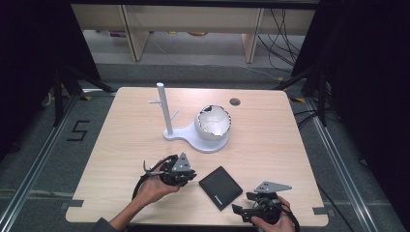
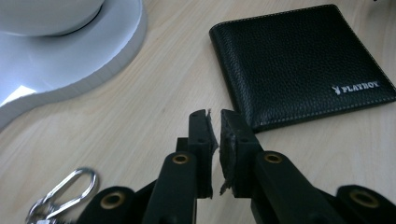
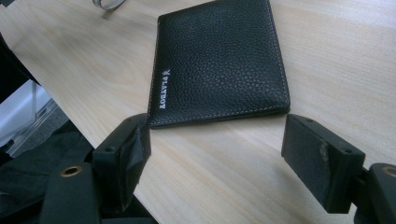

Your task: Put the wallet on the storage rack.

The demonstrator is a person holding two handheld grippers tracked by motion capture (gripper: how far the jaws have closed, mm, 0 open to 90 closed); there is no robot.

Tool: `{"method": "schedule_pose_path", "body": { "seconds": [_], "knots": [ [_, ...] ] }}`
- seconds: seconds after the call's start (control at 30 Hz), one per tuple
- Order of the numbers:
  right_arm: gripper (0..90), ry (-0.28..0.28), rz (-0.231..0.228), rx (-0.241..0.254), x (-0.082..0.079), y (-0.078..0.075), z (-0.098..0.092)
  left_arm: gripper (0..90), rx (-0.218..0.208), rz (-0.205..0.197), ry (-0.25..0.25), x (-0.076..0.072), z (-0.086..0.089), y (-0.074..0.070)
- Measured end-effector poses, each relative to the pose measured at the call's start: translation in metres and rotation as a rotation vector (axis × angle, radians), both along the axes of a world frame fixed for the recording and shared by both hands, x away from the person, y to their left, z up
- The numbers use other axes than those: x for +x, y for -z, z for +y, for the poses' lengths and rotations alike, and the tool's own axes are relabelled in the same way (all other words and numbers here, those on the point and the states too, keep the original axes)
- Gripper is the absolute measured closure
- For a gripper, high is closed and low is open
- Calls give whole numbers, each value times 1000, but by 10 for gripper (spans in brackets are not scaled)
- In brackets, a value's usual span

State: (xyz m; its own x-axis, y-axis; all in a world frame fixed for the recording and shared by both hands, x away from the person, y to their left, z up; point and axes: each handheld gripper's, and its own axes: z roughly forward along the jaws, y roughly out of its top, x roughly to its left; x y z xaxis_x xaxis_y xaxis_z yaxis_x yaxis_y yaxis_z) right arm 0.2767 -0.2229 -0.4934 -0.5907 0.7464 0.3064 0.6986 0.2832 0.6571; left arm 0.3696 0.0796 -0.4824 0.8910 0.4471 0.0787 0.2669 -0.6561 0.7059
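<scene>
A black leather wallet (image 1: pixel 220 187) lies flat on the wooden table (image 1: pixel 121 159) near its front edge, between my two grippers. In the left gripper view the wallet (image 2: pixel 299 65) sits just beyond and to the right of my left gripper (image 2: pixel 214 119), whose jaws stand almost together with nothing between them. From above, the left gripper (image 1: pixel 191 177) points right toward the wallet's corner. My right gripper (image 3: pixel 215 154) is open wide, its jaws level with the wallet's (image 3: pixel 219 60) near edge and apart from it. In the high view the right gripper (image 1: pixel 241 205) is at the front right.
A white stand (image 1: pixel 193 140) with an upright peg post (image 1: pixel 164 111) and a white bowl (image 1: pixel 212 123) occupies the table's middle; its base (image 2: pixel 70 60) lies left of the left gripper. A metal key clip (image 2: pixel 60 191) rests by that gripper. A cable hole (image 1: pixel 235 101) is at the back.
</scene>
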Motion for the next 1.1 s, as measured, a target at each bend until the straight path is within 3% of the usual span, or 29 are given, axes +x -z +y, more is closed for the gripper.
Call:
{"method": "schedule_pose_path", "body": {
  "seconds": [0.13,0.43,0.57,0.6,0.77,0.8,0.97,1.1],
  "knots": [
    [252,-7,-11,-21,1,1,-1,843,2,9,-6,8,-10,3],
    [252,-21,3,-10,2,3,1,848,22,45,-8,21,-21,14],
    [252,-23,6,-11,3,4,1,852,0,71,-11,25,-24,16],
    [252,-27,4,-10,3,4,1,853,16,70,2,26,-24,15],
    [252,-18,5,-20,3,4,0,859,47,80,29,24,-28,17],
    [252,-16,6,-19,4,4,0,862,32,83,29,23,-30,18],
    [252,-19,17,-19,4,6,0,888,60,74,39,18,-34,19],
    [251,-18,28,-3,5,7,0,893,55,88,44,17,-33,19]
  ]
}}
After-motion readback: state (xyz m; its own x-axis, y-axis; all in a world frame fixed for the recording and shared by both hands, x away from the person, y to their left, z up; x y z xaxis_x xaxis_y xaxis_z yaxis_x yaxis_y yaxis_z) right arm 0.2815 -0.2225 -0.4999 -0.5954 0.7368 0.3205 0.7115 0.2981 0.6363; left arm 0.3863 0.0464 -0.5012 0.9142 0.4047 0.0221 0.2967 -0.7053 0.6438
